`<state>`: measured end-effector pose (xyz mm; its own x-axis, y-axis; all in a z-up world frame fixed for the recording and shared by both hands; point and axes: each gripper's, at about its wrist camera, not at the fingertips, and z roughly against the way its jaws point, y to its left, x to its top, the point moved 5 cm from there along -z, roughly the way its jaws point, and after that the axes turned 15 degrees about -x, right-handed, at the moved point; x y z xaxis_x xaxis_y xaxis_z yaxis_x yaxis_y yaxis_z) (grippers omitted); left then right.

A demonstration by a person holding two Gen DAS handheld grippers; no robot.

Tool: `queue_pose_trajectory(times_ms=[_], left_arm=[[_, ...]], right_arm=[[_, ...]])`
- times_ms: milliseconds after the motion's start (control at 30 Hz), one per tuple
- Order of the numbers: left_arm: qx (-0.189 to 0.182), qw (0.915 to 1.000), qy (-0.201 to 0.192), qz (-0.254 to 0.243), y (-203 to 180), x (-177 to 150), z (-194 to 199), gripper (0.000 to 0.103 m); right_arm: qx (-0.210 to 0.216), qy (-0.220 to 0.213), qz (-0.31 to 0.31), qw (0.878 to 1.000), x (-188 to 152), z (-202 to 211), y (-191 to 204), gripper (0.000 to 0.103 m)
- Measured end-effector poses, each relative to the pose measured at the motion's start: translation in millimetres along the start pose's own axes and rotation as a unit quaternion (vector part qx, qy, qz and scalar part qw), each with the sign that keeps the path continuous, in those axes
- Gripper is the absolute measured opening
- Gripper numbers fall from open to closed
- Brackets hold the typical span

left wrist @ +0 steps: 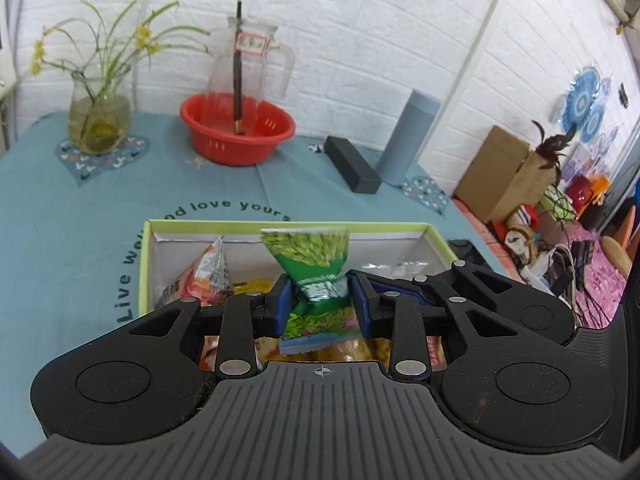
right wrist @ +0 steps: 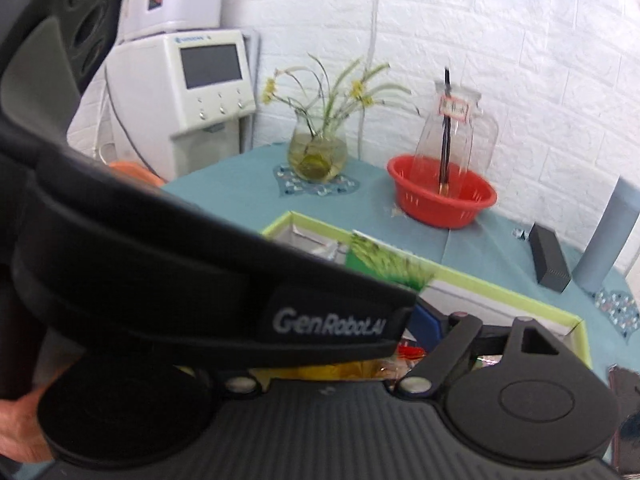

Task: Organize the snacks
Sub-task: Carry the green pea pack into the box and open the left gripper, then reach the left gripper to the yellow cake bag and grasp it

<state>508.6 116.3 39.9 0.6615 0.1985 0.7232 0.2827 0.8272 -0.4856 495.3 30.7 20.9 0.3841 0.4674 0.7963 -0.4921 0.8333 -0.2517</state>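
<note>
Left claw (left wrist: 320, 300) — blue pads clamped on the waist of a green snack packet (left wrist: 316, 280), which is pinched into an hourglass shape. The packet stands upright between the pads, its crimped top fanning out toward 12 o'clock and its lower end hanging toward 6 o'clock, over the open box (left wrist: 434, 236) of snacks. The box is a shallow rectangle with a lime-green rim and pale inner walls; it rests on the teal cloth of the worktop (left wrist: 60, 208).

In the box, at 9 o'clock of the claw, a crinkled foil packet (left wrist: 212, 272) stands on end; yellow and orange wrappers beneath the claw are largely hidden by its black linkage.

In the right wrist view, the right claw (right wrist: 424, 320) is mostly covered by the other handset's black strap, and only one blue pad (right wrist: 430, 320) shows — whether it is apart or together cannot be told. The green packet (right wrist: 384, 262) is blurred and cut off by the strap.

Toward 12 o'clock on the worktop: a red plastic basin (left wrist: 238, 130) holding a clear glass jug (left wrist: 248, 60) with a dark stick, and at 10 o'clock a glass vase (left wrist: 98, 120) of thin stems in greenish water. At 1 o'clock lie a matt black bar-shaped box (left wrist: 352, 164) and a grey-blue cylinder (left wrist: 406, 136).
</note>
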Motion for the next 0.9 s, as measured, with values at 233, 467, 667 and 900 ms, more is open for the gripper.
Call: queue_pose_trajectory(times_ms=[233,467,667,900], left_arm=[[0.013,0.9990,-0.042,-0.010,8,-7,20,0.056],[0.008,0.9976,-0.068,-0.010,-15,-33,69,0.066],[-0.003,0.9976,-0.069,-0.006,-41,-74,102,0.068],[-0.022,0.9974,-0.067,0.011,-66,-123,120,0.072]], right_arm=[[-0.022,-0.007,-0.019,1.000,-12,3,-7,0.093],[-0.097,-0.047,-0.024,0.994,-23,59,-1,0.094],[-0.134,-0.065,-0.033,0.988,-41,108,7,0.094],[-0.196,-0.070,-0.042,0.977,-69,140,0,0.099]])
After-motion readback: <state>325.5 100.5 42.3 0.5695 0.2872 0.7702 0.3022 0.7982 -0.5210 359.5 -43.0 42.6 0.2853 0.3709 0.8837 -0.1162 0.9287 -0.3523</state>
